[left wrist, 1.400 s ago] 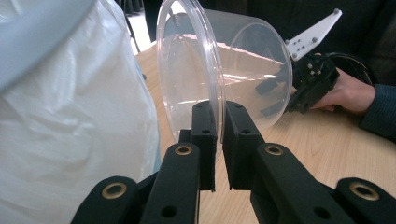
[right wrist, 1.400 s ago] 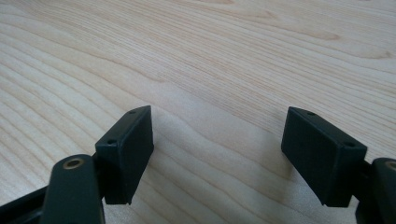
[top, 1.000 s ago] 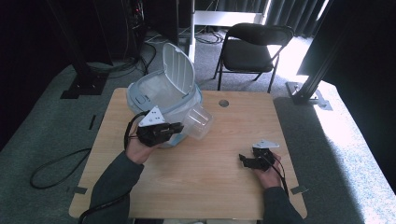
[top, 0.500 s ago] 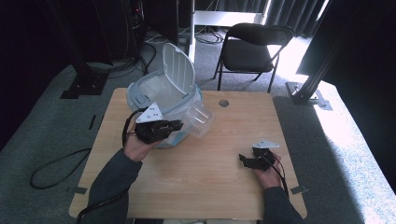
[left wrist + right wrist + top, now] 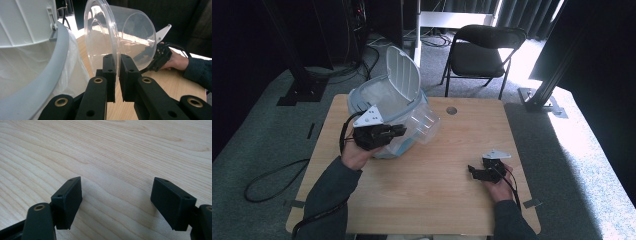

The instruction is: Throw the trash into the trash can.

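Note:
A clear round plastic container (image 5: 426,124) hangs tilted on its side just above the table, beside the bin. My left gripper (image 5: 399,132) is shut on its rim; in the left gripper view the two pads pinch the thin clear wall of the container (image 5: 132,37), with my left gripper (image 5: 117,65) below it. The pale blue-grey bin (image 5: 360,98) stands at the table's far left with its lid (image 5: 405,75) raised and a clear bag lining it. My right gripper (image 5: 474,171) rests low at the table's right front, open, and bare wood lies between the jaws of the right gripper (image 5: 117,195).
The wooden table (image 5: 437,200) has a small round hole (image 5: 451,110) near its far edge. A black folding chair (image 5: 484,52) stands behind the table. The bin rim (image 5: 50,65) and lid (image 5: 27,22) crowd the left gripper's left side. Cables lie on the floor at left.
My left gripper and the clear container have edged slightly toward the bin. The right gripper has kept still.

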A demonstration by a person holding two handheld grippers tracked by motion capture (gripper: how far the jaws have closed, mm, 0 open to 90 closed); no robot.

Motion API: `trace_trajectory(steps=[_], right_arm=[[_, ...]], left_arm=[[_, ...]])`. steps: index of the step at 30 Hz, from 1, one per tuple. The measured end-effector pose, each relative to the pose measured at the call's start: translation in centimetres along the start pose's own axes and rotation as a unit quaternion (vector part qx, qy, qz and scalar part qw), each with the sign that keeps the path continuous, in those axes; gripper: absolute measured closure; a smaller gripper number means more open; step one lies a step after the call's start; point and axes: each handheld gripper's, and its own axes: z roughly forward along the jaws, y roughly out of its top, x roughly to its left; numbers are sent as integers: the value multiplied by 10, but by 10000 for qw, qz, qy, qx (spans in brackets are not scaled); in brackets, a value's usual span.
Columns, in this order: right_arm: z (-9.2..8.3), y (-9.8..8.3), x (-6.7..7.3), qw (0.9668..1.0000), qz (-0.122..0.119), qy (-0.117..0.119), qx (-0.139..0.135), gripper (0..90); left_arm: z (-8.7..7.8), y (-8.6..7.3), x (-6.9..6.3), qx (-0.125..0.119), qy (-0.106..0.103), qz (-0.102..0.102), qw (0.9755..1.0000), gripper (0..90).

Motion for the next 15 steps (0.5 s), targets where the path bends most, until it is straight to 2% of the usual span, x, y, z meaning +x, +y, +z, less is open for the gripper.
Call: trace_trajectory(steps=[6, 10, 15], right_arm=[[0, 0, 0, 10000, -6, 0, 5, 242], [0, 0, 0, 10000, -13, -3, 1, 242], [0, 0, 0, 10000, -15, -2, 2, 242]], left_arm=[[-8, 6, 3, -101, 22, -15, 9999, 840], [-15, 9, 6, -243, -34, -93, 9997, 841], [-21, 14, 8, -267, 34, -62, 9996, 840]])
